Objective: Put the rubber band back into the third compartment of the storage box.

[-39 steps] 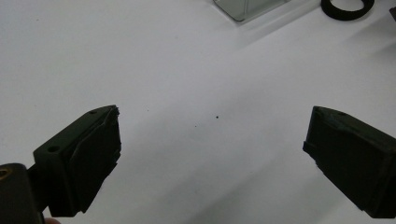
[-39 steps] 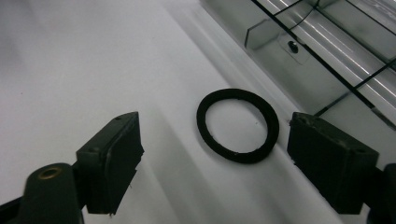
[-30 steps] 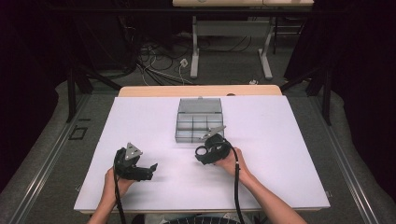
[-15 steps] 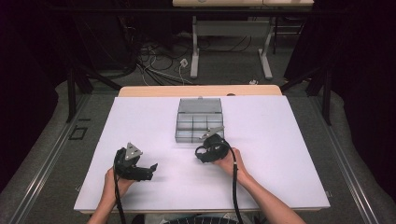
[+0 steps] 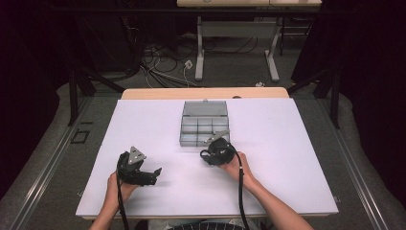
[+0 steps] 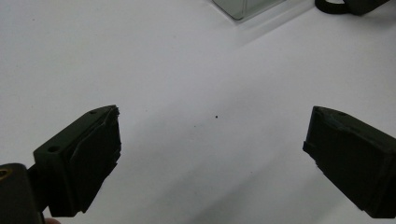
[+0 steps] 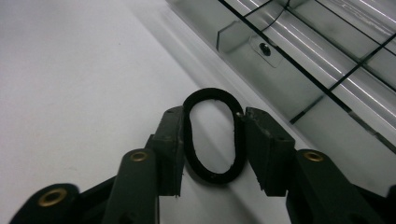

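Edging slightly back from the clear compartment box (image 5: 204, 129) since a second ago, over the wide bare white worktop (image 5: 287, 158), the right gripper (image 7: 214, 135) is squeezing a black rubber ring (image 7: 213, 135) just beside the box's near wall, while the left gripper (image 6: 210, 154) is resting wide open.

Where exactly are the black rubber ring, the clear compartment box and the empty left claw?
black rubber ring (image 7: 238, 135), right gripper view, its right side.
clear compartment box (image 5: 204, 109), high view, its open lid.
left claw (image 6: 212, 140), left gripper view, gap between its tips.
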A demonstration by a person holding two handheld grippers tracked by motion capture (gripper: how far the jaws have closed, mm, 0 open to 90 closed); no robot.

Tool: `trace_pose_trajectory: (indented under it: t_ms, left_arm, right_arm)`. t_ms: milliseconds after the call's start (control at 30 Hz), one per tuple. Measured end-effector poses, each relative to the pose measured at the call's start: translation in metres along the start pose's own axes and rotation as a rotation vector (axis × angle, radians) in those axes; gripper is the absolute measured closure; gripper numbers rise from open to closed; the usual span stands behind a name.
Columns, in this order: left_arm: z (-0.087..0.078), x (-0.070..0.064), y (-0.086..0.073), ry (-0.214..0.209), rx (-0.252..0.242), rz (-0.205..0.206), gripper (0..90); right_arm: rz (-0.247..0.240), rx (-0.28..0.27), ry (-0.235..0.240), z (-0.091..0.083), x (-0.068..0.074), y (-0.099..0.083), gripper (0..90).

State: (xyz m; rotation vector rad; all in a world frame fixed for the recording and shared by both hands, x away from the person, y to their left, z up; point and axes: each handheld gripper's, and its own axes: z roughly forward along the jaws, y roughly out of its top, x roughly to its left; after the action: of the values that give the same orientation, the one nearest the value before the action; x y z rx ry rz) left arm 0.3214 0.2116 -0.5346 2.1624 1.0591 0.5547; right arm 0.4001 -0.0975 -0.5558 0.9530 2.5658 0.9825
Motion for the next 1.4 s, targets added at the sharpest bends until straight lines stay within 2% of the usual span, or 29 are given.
trace_pose_trajectory:
  t_ms: [67, 200, 267, 467, 700, 1067, 1133, 1400]
  left_arm:
    - [0.0, 0.0, 0.0, -0.001, 0.003, 0.003, 3.7]
    - [0.0, -0.001, 0.0, -0.003, 0.006, 0.006, 3.7]
    - [0.0, -0.001, 0.0, -0.004, 0.006, 0.009, 3.7]
    - [0.0, -0.001, 0.0, -0.006, 0.0, 0.005, 3.7]
    - [-0.001, -0.001, 0.0, -0.008, -0.002, 0.009, 3.7]
    - [-0.002, -0.001, 0.0, -0.003, -0.01, 0.011, 3.7]
    - [-0.001, -0.001, 0.0, -0.003, -0.012, 0.01, 3.7]
    - [-0.001, -0.001, 0.0, -0.006, -0.009, 0.01, 3.7]
  right_arm:
    - [-0.008, 0.003, 0.004, 0.0, -0.001, 0.0, 66.4]
    - [-0.001, 0.009, 0.007, -0.001, 0.001, 0.0, 80.3]
    - [-0.022, 0.002, 0.012, -0.001, 0.001, -0.001, 83.6]
    - [-0.023, 0.012, 0.004, -0.004, 0.003, 0.001, 84.8]
    - [-0.04, -0.021, 0.013, -0.017, 0.001, 0.003, 84.6]
    - [-0.038, -0.054, 0.003, -0.037, 0.001, 0.003, 84.4]
    - [-0.041, -0.075, 0.001, -0.04, 0.0, 0.003, 84.4]
    - [-0.025, -0.097, -0.013, -0.05, -0.006, 0.004, 84.5]
